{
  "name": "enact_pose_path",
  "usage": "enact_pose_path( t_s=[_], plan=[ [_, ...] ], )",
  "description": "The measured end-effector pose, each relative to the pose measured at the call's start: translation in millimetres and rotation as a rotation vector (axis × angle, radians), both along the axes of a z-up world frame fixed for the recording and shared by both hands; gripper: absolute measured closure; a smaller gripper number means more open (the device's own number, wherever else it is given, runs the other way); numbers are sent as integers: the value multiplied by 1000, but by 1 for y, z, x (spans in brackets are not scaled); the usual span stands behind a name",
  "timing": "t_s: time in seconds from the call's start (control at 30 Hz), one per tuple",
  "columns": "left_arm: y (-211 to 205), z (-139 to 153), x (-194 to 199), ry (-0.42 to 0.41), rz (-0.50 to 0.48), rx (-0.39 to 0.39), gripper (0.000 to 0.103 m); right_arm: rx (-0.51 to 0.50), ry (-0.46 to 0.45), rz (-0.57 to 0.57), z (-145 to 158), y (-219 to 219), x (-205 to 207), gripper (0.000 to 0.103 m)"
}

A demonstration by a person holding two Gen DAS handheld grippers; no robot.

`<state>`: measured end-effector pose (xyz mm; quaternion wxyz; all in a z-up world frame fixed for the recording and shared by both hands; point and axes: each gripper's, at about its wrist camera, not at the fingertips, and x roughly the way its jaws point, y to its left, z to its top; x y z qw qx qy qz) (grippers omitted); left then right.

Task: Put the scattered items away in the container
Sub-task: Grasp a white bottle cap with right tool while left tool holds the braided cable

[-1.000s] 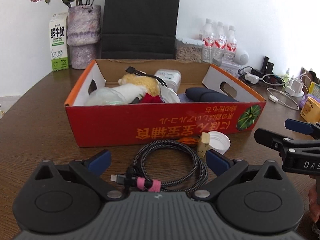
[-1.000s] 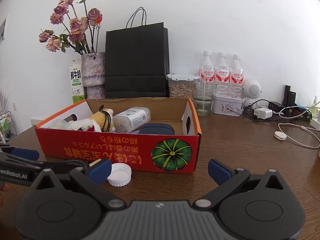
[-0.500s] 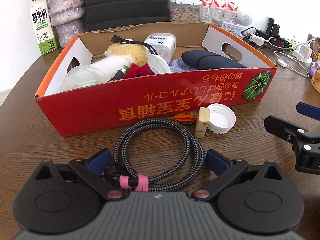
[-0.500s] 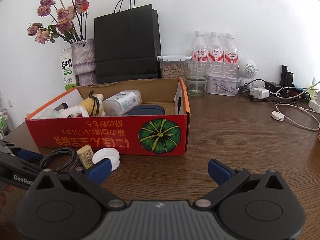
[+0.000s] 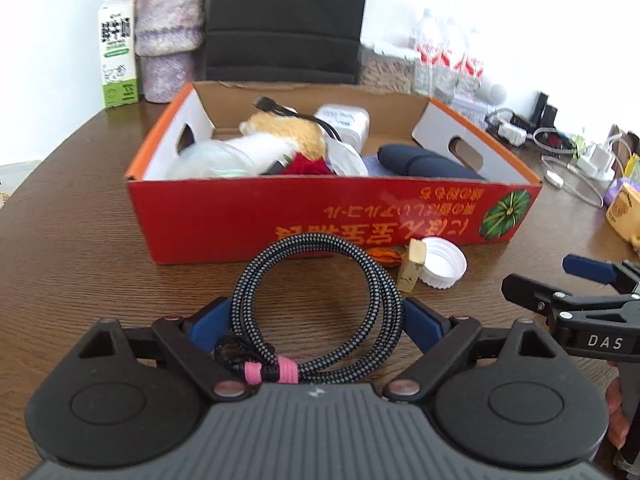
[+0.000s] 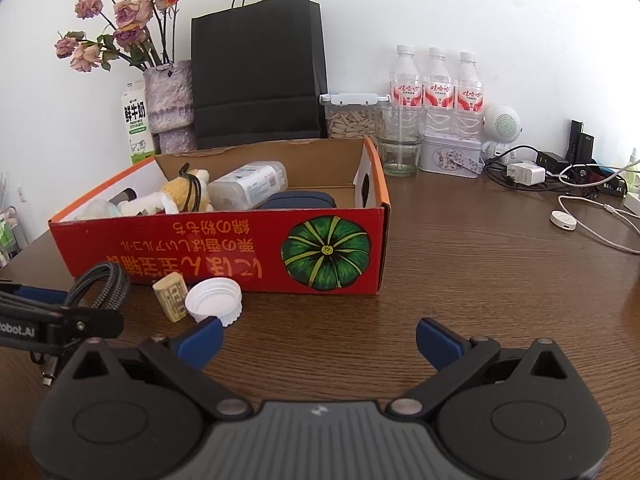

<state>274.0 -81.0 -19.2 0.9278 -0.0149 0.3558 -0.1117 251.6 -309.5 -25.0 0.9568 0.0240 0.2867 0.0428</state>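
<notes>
On the brown counter (image 5: 80,240), low centre of the left view, the coiled cable (image 5: 320,292) is lying between the left tool's (image 5: 318,318) closing jaws, before the box (image 5: 336,216). The right tool (image 6: 318,338) is gaping empty.

A plain white wall (image 6: 440,8) backs the scene and is brightly, evenly lit; a dark brown wooden table (image 6: 480,272) with visible grain fills the foreground, its edge curving away at the left; against the wall stand a black paper bag (image 6: 256,76) with cord handles, a mottled purple vase (image 6: 168,100) holding dried roses, a milk carton (image 6: 136,124), three water bottles (image 6: 436,88), a clear jar (image 6: 352,120), a small tin (image 6: 450,156) and a white speaker (image 6: 504,124); chargers and cables (image 6: 560,172) lie at the right.
</notes>
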Motion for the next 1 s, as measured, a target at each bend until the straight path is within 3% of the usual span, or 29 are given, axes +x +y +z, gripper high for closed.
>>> enact_pose_path(
  t_s=[0.4,0.63,0.9,1.0],
  plan=[
    [33,23,-31,-211,85,-85,11,-58,-7,72,1,26,4,4],
    [41,25,-32,-237,69,-93,11,-40,62,70,-4,42,27,15],
    [55,25,-29,-242,70,-129,11,-64,79,98,-6,57,38,28],
    [59,26,-30,-245,68,-134,11,-55,78,102,-5,62,42,38]
  ],
)
